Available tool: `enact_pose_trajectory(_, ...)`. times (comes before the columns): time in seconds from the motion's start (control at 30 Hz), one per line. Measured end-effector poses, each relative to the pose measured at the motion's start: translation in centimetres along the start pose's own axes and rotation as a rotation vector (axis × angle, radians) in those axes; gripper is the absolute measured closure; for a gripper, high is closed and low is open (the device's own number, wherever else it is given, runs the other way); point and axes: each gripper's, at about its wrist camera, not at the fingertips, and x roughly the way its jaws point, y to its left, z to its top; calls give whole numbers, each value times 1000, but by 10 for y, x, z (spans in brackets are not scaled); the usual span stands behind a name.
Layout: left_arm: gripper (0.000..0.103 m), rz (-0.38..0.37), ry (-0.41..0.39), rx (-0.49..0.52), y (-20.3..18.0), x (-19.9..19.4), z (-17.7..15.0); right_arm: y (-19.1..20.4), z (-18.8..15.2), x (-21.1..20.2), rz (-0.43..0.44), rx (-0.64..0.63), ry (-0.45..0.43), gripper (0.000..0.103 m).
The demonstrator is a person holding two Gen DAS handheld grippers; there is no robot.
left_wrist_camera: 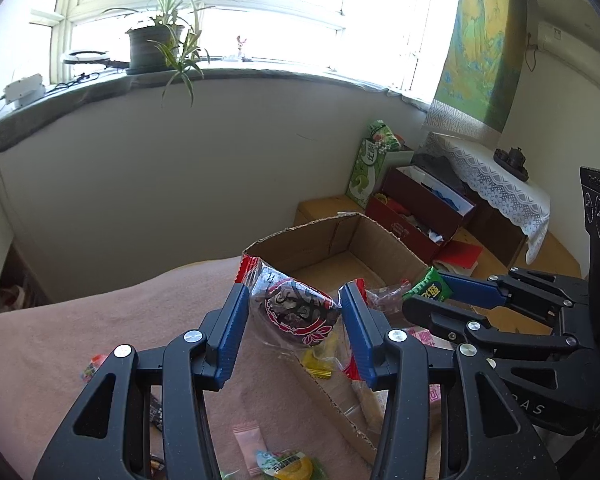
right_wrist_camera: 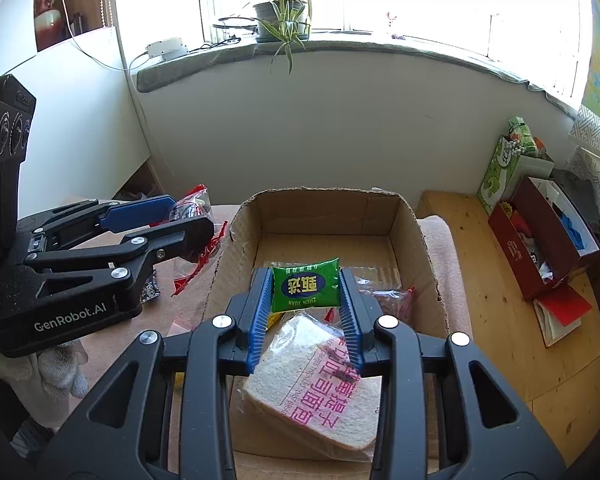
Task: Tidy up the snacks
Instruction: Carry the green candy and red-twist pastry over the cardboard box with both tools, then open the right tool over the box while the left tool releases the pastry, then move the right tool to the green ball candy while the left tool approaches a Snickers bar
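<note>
Right now both grippers hang over an open cardboard box [right_wrist_camera: 420,236], its corrugated rim torn ragged, which sits on a soft pink blanket [left_wrist_camera: 100,320]. The left gripper [left_wrist_camera: 296,320] has its ribbed blue jaws clenched on a crinkly clear packet [left_wrist_camera: 296,308] with red sealed ends and a dark round snack inside, held at the box's near-left edge. The right gripper [right_wrist_camera: 306,298] grasps a small glossy green sachet [right_wrist_camera: 305,289], square and plump, above the box's middle. Beneath it in the box lies a slice of toast bread in a clear wrapper [right_wrist_camera: 320,392] printed in pink, and beside that another transparent packet [right_wrist_camera: 388,296]. Loose sweets lie on the blanket near the left gripper: a pale pink wrapped one [left_wrist_camera: 247,442] and a yellow-green one [left_wrist_camera: 288,465].
</note>
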Motion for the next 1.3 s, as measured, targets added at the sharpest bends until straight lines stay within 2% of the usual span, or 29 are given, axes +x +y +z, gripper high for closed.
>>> enact_pose_trajectory(0.53,56,-20,37,23,-15,23,6,-31,2,11,-37,46,18,68)
enact_pose_trajectory(0.6,55,-17,35,25,-15,22,7,-31,2,11,-38,45,18,63)
enact_pose_trajectory(0.77,54,-10,32,29,-15,21,8,-31,1,8,-61,41,10,40)
enact_pose_trajectory(0.87,52,-7,25,27,-15,19,9,-33,1,4,-72,46,1,32)
enact_pose_trajectory(1.07,47,-3,18,33,-15,15,9,-35,0,-2,-90,52,-8,23)
enact_pose_trajectory(1.3,47,-3,1,30,-13,2,9,-34,-3,-12,-97,59,-18,23)
